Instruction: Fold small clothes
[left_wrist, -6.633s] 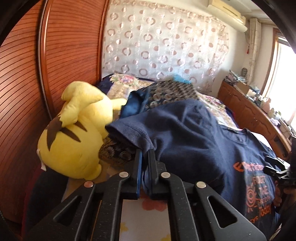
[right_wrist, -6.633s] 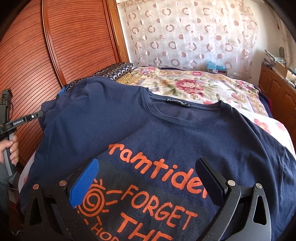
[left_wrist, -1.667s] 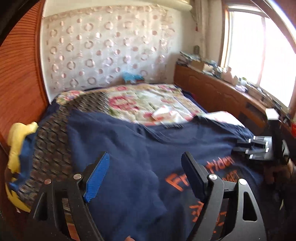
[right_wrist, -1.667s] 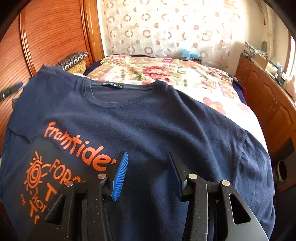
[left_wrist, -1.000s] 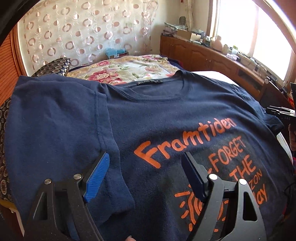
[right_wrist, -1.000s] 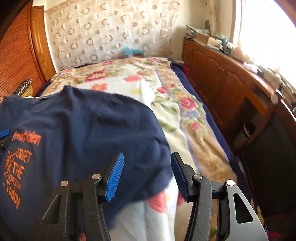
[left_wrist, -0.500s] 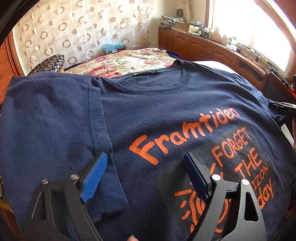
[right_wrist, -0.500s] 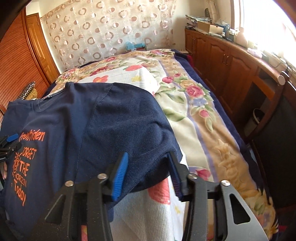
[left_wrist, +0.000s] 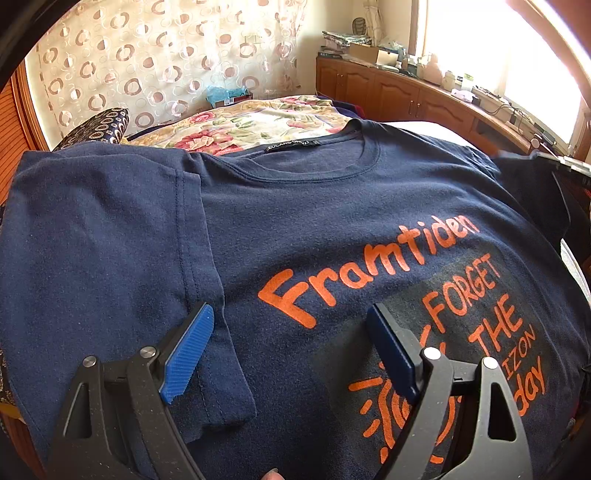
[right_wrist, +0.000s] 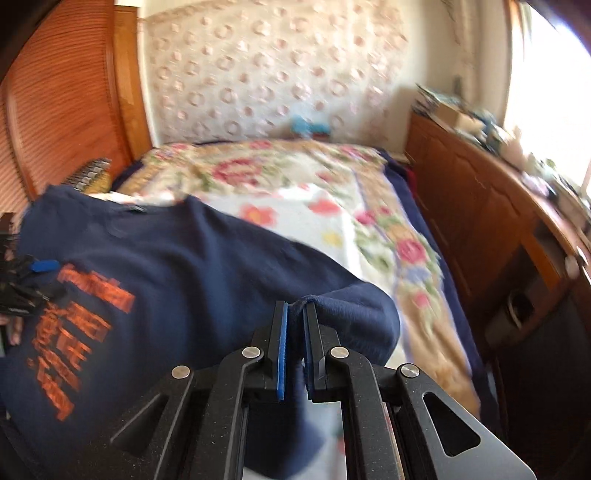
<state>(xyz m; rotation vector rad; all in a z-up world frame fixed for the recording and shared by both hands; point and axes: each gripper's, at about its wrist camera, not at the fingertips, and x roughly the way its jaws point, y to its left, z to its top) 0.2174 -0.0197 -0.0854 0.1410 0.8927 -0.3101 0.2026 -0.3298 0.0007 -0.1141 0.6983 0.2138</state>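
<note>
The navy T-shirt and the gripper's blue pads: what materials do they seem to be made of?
The navy T-shirt looks like soft matte knit cotton jersey: it drapes, shows stitched seams and a ribbed collar. Its orange lettering seems a flat printed film. The blue pads of the left gripper look like ribbed rubber or plastic, with fine grooves; which one, I cannot tell.

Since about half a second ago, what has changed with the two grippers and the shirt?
The right gripper has closed on the navy T-shirt's right sleeve edge, which it only straddled before, open; that view is now motion-blurred. The left gripper stays open, hovering over the orange print. The left sleeve remains folded inward, and the shirt still lies face-up on the floral bedspread.
</note>
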